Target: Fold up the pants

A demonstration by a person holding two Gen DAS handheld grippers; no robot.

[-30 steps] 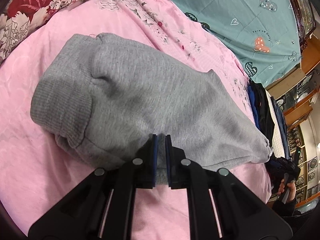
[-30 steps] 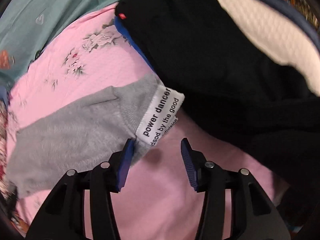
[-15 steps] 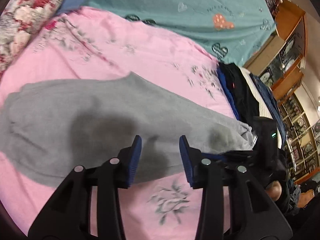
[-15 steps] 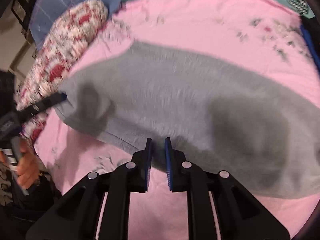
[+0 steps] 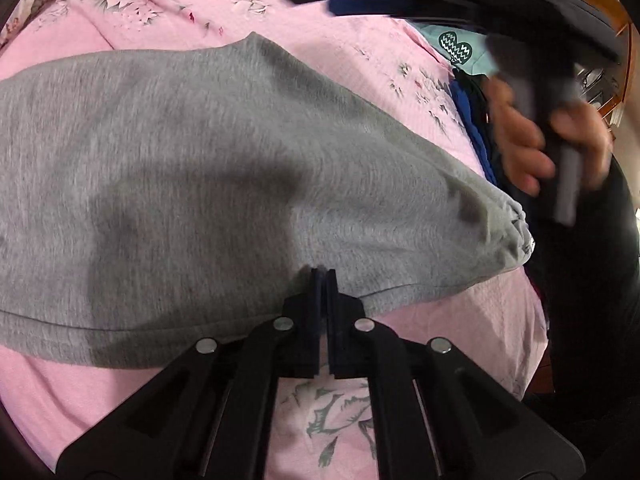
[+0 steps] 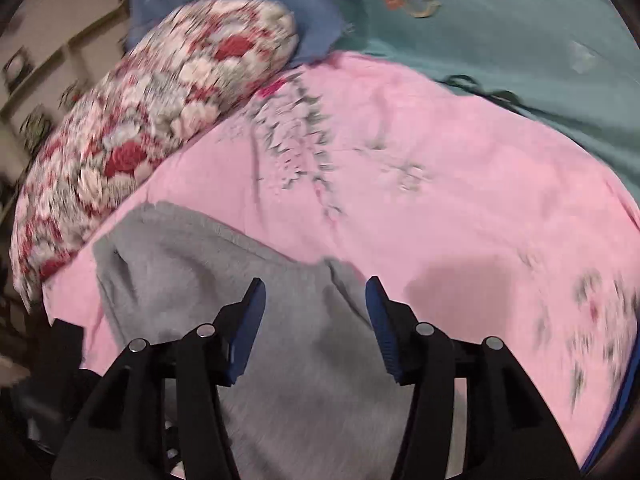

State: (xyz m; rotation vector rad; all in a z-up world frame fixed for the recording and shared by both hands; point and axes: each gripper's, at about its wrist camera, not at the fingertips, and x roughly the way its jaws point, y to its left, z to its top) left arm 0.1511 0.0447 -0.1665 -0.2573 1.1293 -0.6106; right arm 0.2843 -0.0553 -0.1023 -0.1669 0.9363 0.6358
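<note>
Half a second ago the left gripper (image 5: 320,276) was open; now its fingers pinch the gray pants' (image 5: 224,184) near hem. The right gripper (image 6: 316,300), previously closed, hovers wide open. The pants lie lengthwise across the pink bed (image 6: 460,200).

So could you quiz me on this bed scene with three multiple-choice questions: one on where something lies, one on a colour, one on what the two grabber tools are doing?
1. Where do the grey pants lie?
A. on the pink sheet
B. on the floral pillow
C. on a chair

2. What colour are the right gripper pads?
A. red
B. blue
C. white

3. How does the left gripper stand?
A. wide open
B. out of view
C. shut at the pants' near edge

Answers: 1 A, pink fabric borders the pants. 2 B, both inner faces show blue. 3 C, its fingers sit nearly together there, while the right is open.
</note>
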